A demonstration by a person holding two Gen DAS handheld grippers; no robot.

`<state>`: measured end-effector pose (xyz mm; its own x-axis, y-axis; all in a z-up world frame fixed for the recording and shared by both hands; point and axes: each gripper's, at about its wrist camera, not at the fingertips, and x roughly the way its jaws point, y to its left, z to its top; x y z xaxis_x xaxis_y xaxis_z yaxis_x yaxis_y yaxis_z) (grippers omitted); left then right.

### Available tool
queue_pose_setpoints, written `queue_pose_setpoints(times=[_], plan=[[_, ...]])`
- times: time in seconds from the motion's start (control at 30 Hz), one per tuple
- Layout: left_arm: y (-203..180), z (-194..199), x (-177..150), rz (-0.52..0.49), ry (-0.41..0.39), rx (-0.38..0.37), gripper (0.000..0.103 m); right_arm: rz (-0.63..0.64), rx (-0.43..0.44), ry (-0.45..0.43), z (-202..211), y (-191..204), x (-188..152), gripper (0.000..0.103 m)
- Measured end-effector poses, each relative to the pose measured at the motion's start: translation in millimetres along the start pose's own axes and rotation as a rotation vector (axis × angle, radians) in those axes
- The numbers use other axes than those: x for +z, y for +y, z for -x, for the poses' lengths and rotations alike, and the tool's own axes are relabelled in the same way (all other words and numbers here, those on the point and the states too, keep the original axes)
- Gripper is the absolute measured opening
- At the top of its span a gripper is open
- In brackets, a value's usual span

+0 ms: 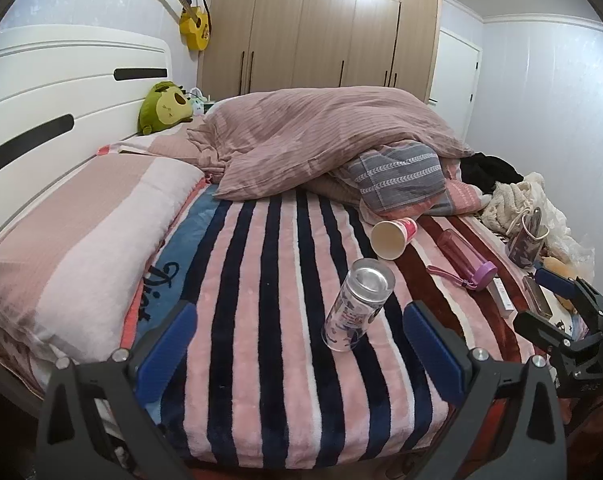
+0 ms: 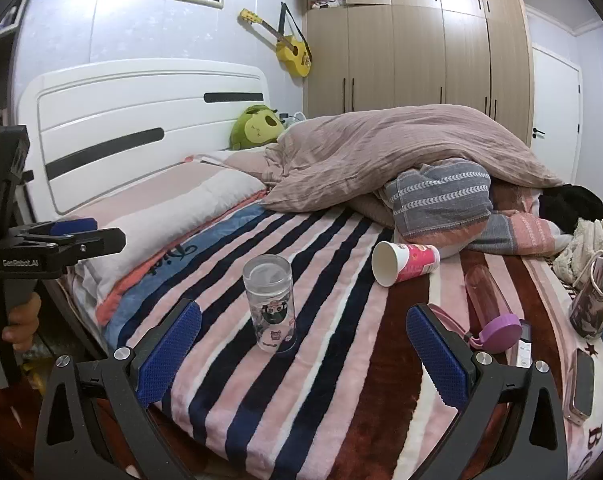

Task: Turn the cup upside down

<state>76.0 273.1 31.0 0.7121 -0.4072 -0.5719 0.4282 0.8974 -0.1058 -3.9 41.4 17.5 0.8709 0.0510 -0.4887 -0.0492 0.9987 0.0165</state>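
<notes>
A clear glass cup with cartoon prints stands on the striped blanket, its closed base up and its rim down on the blanket. My left gripper is open and empty just in front of it. My right gripper is open and empty, also just short of the cup. The right gripper also shows at the right edge of the left wrist view. The left gripper shows at the left edge of the right wrist view, held by a hand.
A white and pink paper cup lies on its side behind the glass. A purple-capped bottle, a phone and a small bag lie to the right. A bunched duvet and pillows fill the bed's far side.
</notes>
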Motion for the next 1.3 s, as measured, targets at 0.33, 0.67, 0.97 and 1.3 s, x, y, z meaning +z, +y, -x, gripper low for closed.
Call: queue_pose_setpoints(times=[0.33, 0.67, 0.97, 1.3], plan=[[0.1, 1.7, -0.4, -0.003, -0.001, 0.006, 0.102, -0.003, 0.015, 0.005, 3.3, 3.0, -2.1, 0.103], [-0.4, 5.5, -0.5, -0.007, -0.006, 0.012, 0.102, -0.006, 0.015, 0.003, 3.8, 2.0, -2.4, 0.103], [-1.7, 8.0, -0.4, -0.008, -0.006, 0.017, 0.102, -0.007, 0.010, 0.001, 6.3, 1.0, -3.4, 0.103], [-1.1, 9.8, -0.8, -0.012, -0.007, 0.018, 0.102, -0.009, 0.010, 0.002, 7.5, 0.2, -3.6, 0.103]])
